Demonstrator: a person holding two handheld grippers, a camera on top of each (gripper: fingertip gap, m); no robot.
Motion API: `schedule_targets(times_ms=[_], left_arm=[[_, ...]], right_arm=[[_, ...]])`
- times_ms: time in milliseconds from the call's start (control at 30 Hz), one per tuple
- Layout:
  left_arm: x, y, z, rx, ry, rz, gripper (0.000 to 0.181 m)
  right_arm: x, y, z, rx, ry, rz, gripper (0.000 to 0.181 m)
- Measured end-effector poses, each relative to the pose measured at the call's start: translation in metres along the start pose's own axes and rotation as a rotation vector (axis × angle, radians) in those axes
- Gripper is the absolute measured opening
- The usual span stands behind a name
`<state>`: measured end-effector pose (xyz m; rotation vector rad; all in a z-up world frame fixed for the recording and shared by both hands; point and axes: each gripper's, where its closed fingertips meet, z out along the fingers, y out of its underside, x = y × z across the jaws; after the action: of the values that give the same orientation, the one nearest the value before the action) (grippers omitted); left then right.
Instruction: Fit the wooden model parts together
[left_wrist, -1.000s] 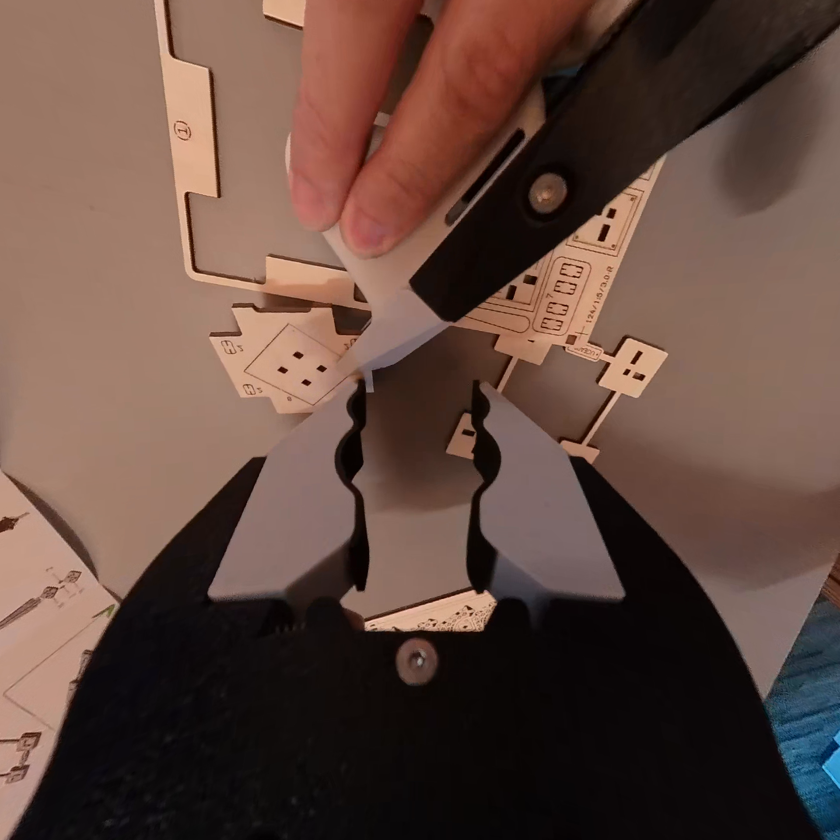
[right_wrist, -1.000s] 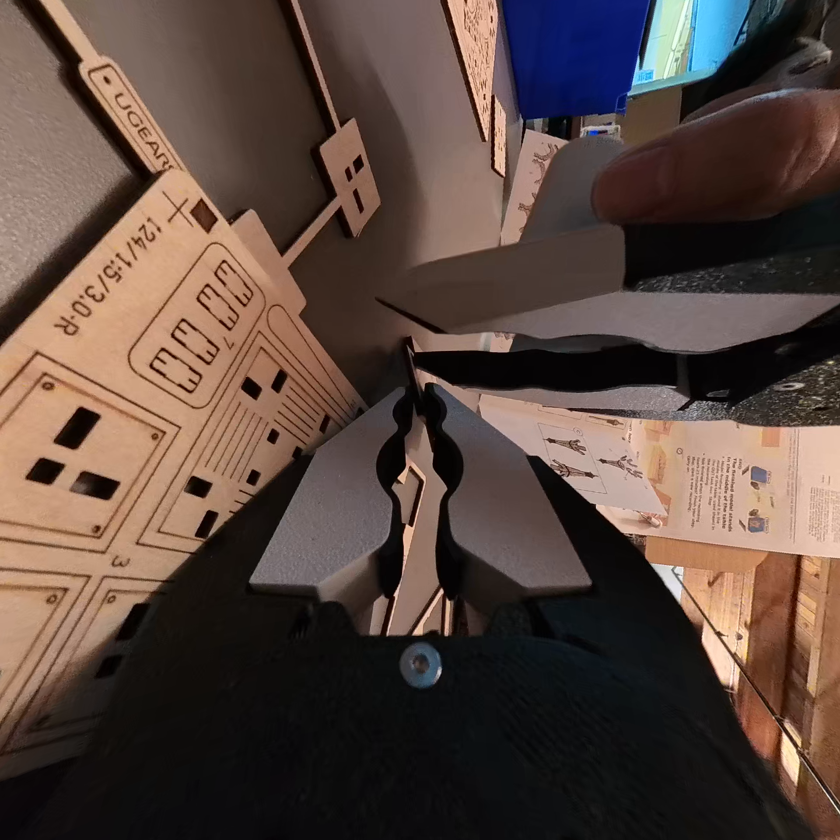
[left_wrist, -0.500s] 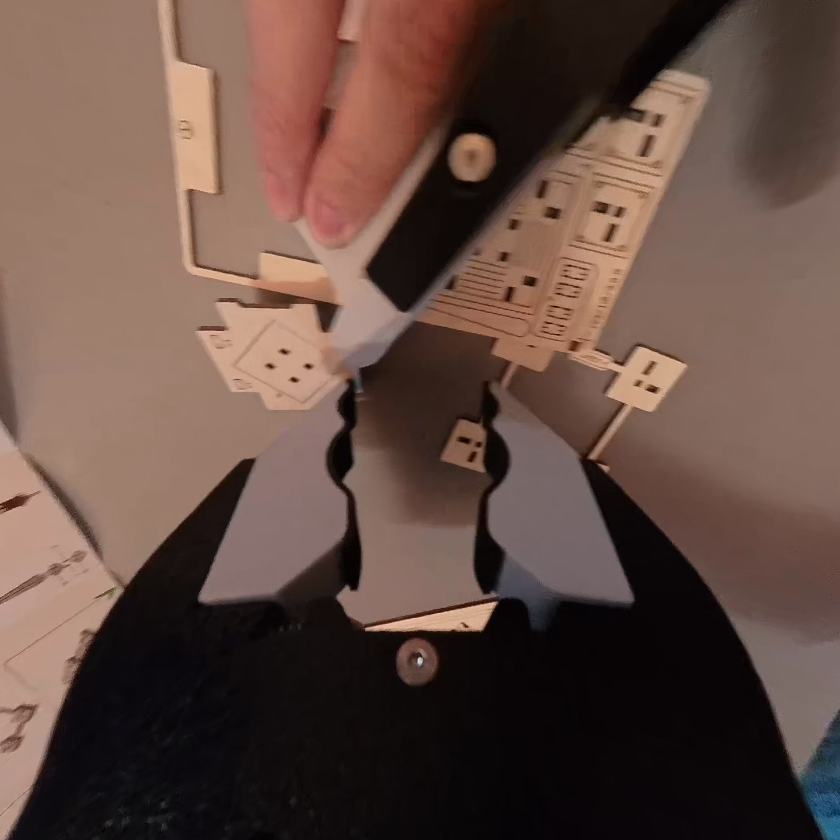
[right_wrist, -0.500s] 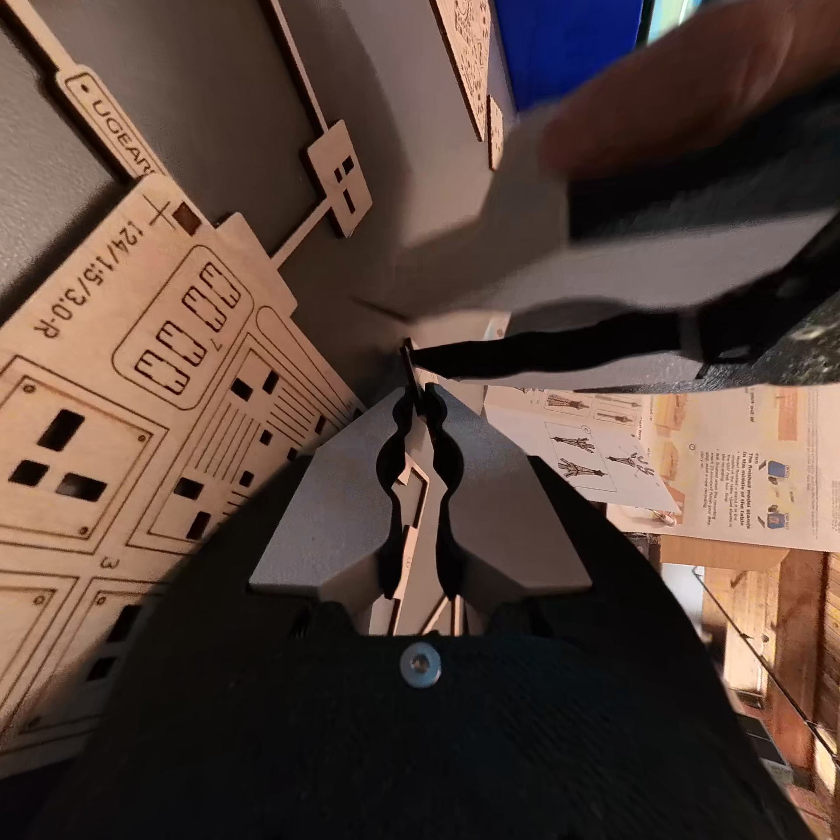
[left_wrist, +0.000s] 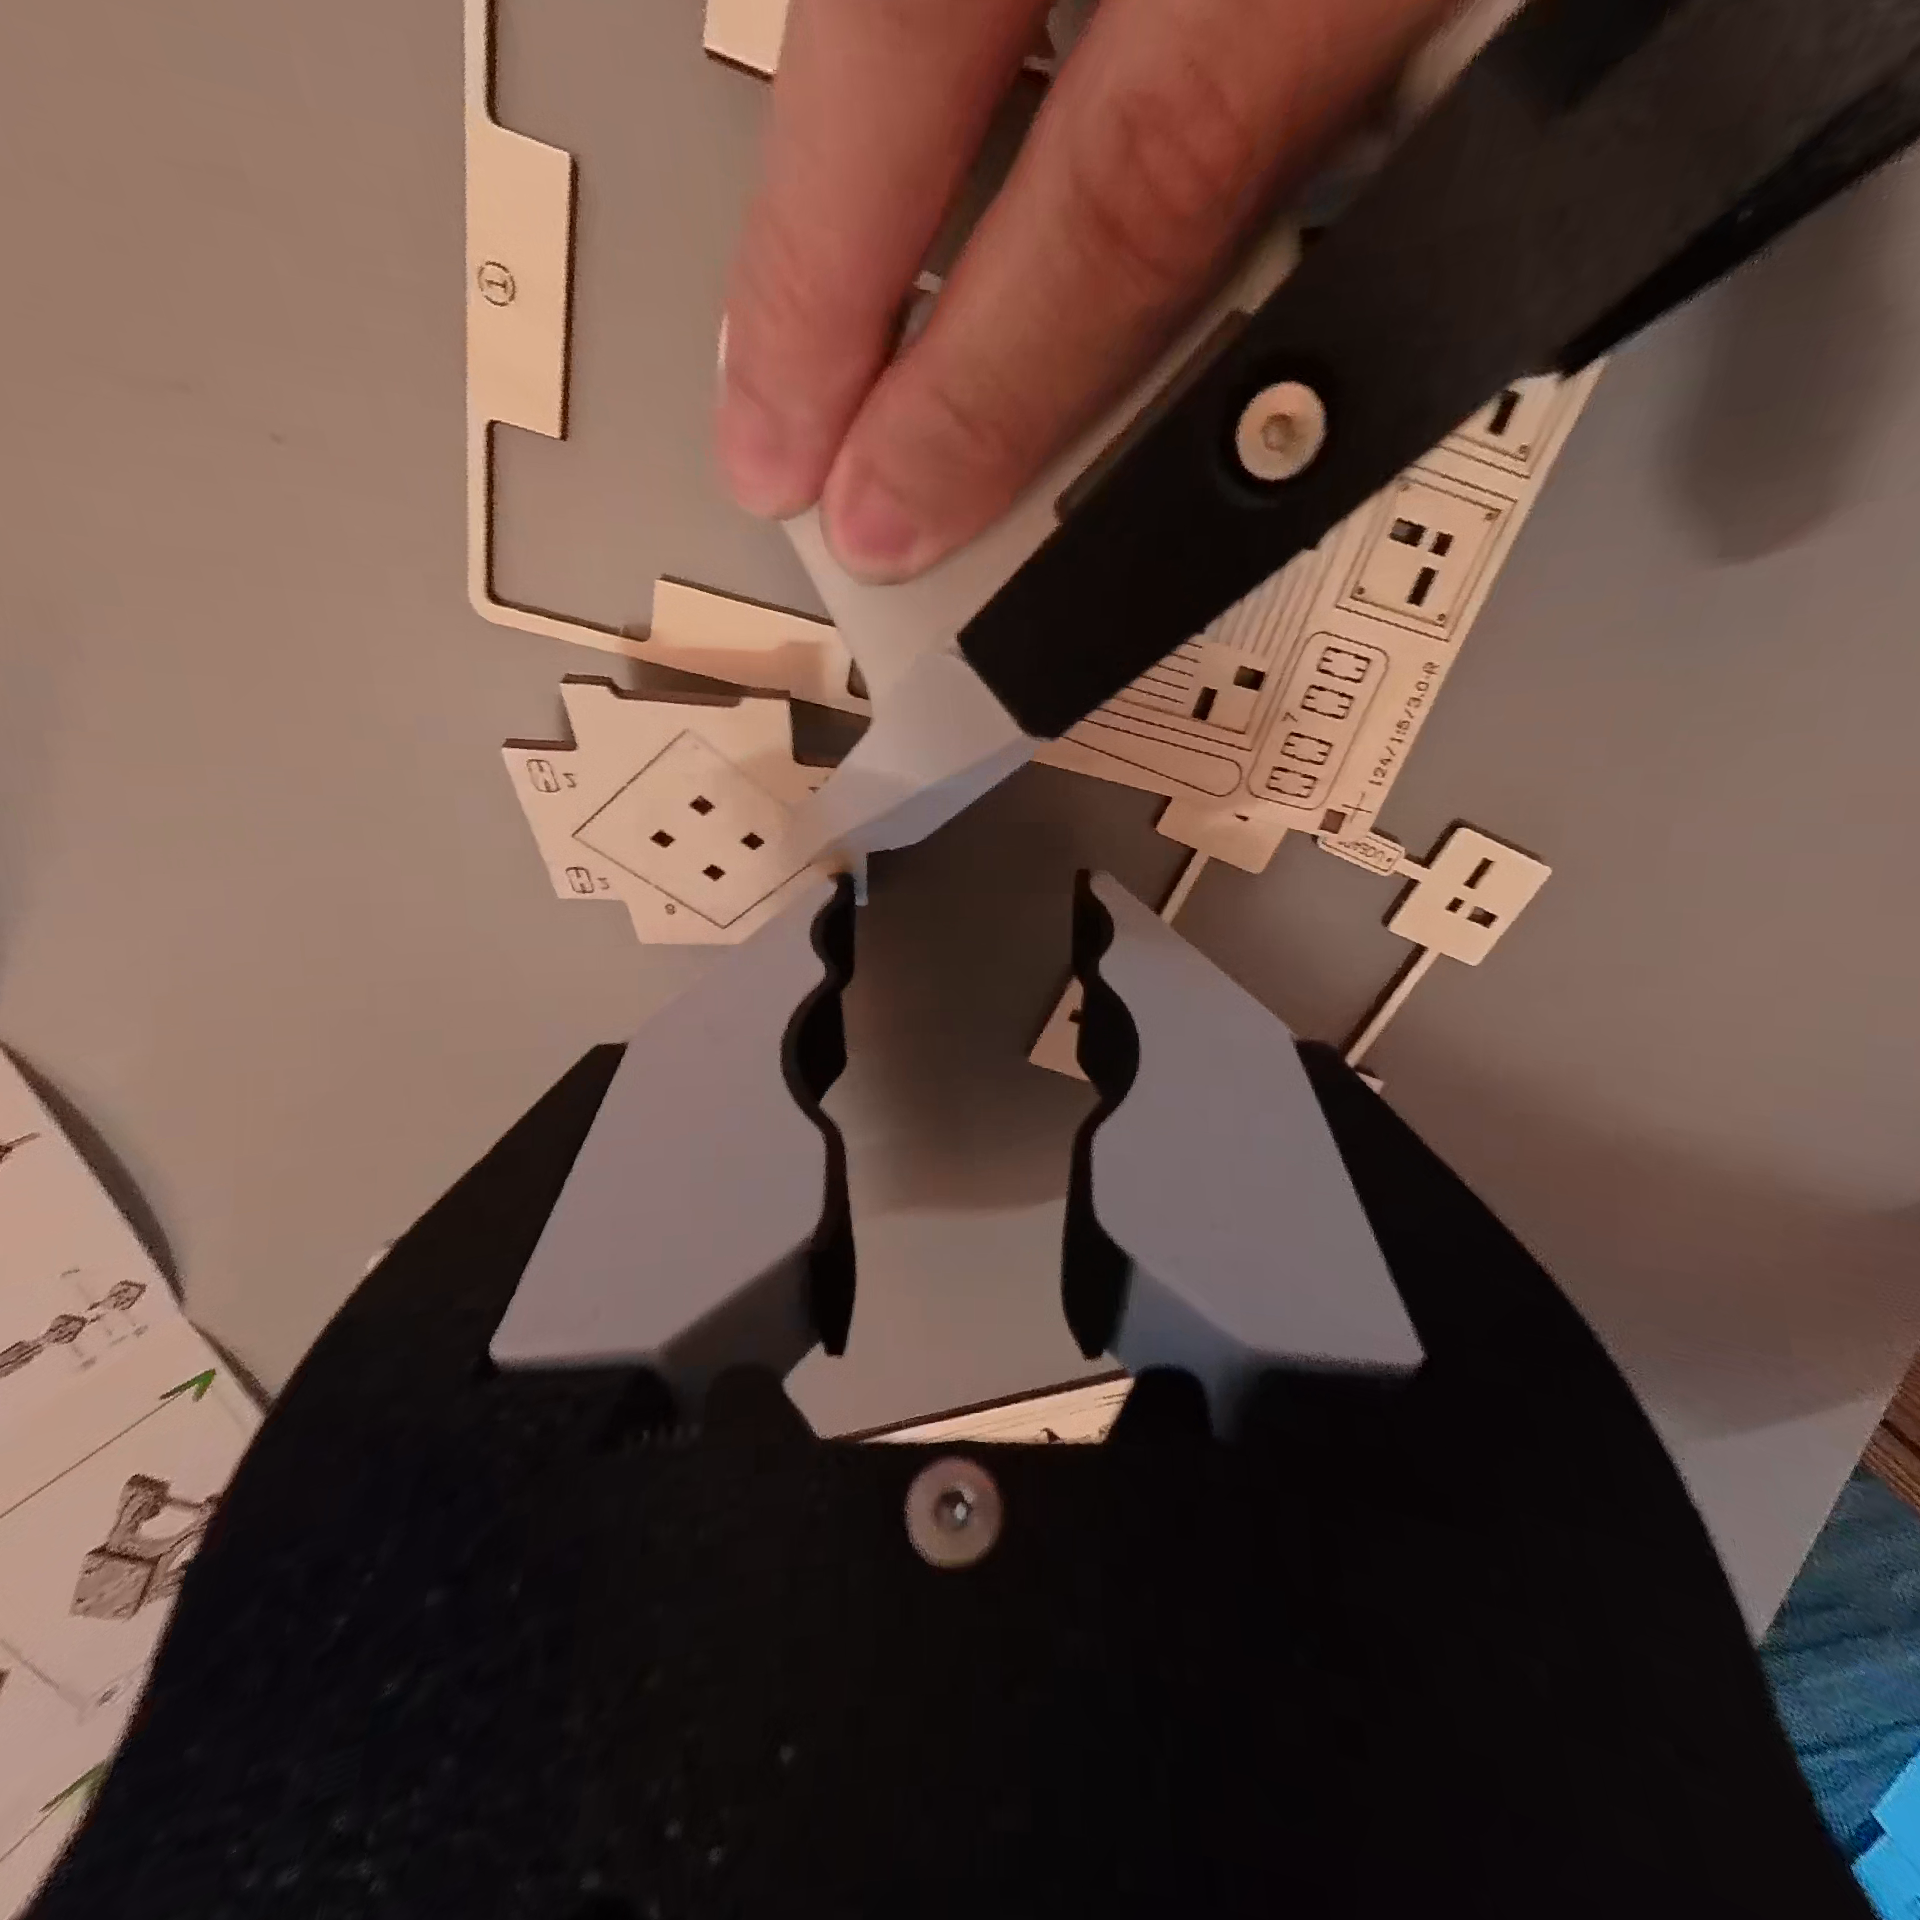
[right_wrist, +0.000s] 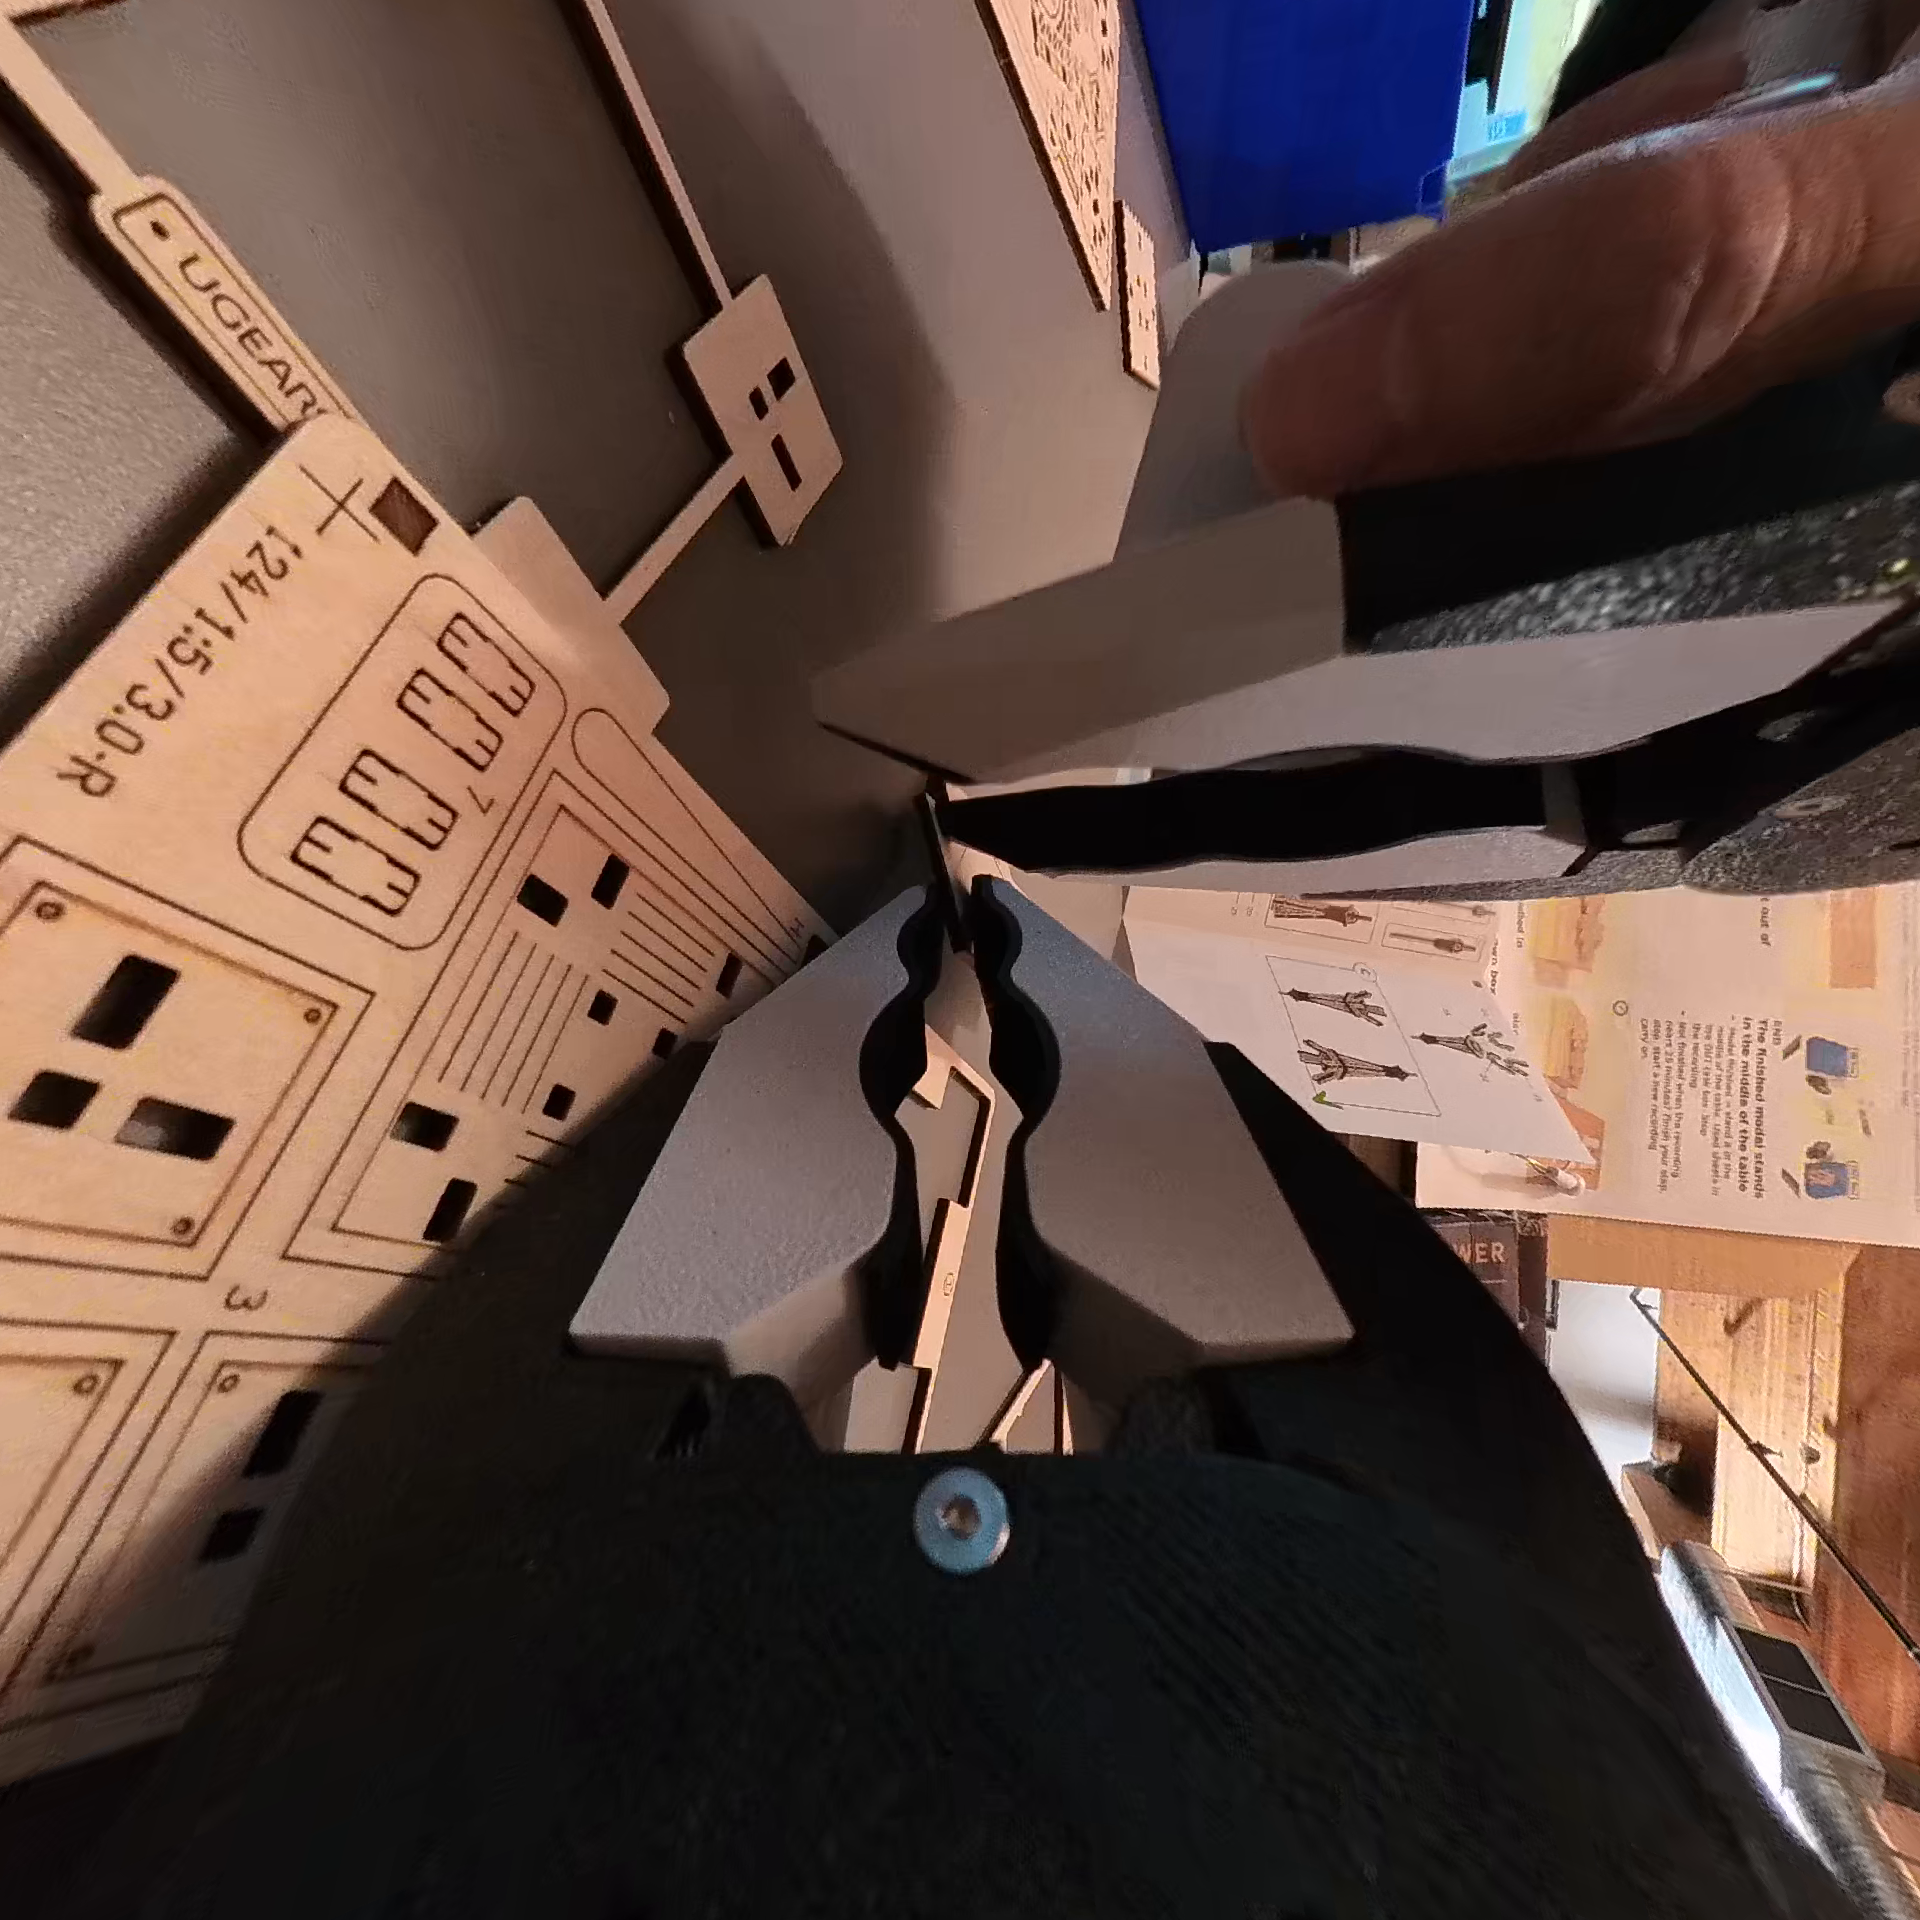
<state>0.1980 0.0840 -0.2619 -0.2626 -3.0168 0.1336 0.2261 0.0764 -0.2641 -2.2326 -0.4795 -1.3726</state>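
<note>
We hold two grippers. Our left gripper (left_wrist: 966, 894) stands wide apart with nothing between its fingers, hovering over the grey table (left_wrist: 260, 520). Our right gripper (right_wrist: 956, 894) is pinched narrow on the edge of one stepped wooden piece (left_wrist: 665, 821), pierced by four small square holes; the left gripper's fingertip sits just beside that piece. One large wooden parts sheet (right_wrist: 260, 935) lies next to it, with one small square tab (right_wrist: 764, 410) joined by a thin strip. Two bare fingers (left_wrist: 935, 343) press on the right gripper's body. One instruction sheet (right_wrist: 1558, 1039) lies beyond.
</note>
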Motion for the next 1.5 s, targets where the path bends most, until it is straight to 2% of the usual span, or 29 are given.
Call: schedule_targets(times_ms=[100, 133, 267, 333, 600, 700, 767, 1100, 1500], left_arm=[[-0.008, 0.001, 0.0, -0.014, -0.043, 0.012, 0.02], [-0.008, 0.001, 0.0, -0.01, -0.035, 0.006, 0.022], [0.003, 0.002, -0.011, 0.053, 0.024, -0.039, 0.049], [0.003, 0.001, -0.02, 0.108, 0.002, -0.053, 0.051], [0.007, 0.006, -0.01, 0.053, -0.02, -0.01, 0.047], [0.006, 0.0, -0.007, 0.075, -0.009, -0.011, 0.045], [0.002, 0.0, -0.005, 0.068, -0.032, -0.005, 0.038], [0.001, 0.001, -0.006, 0.072, -0.016, -0.02, 0.037], [-0.009, 0.005, -0.005, 0.077, -0.066, 0.015, 0.024]], right_arm=[[0.0, 0.0, 0.0, -0.002, 0.001, -0.006, 0.004], [0.0, 0.0, 0.0, -0.002, 0.005, -0.011, 0.004], [0.002, -0.002, 0.001, -0.001, 0.033, -0.049, 0.002], [0.002, -0.002, 0.001, 0.001, 0.033, -0.05, 0.002], [0.002, -0.002, 0.001, 0.007, 0.028, -0.041, 0.002], [0.003, -0.002, 0.001, 0.005, 0.029, -0.045, 0.002], [0.002, -0.002, 0.001, 0.002, 0.022, -0.05, 0.002], [0.003, -0.003, 0.001, 0.008, 0.024, -0.036, 0.002], [0.003, -0.004, 0.0, 0.014, 0.021, -0.023, 0.002]])
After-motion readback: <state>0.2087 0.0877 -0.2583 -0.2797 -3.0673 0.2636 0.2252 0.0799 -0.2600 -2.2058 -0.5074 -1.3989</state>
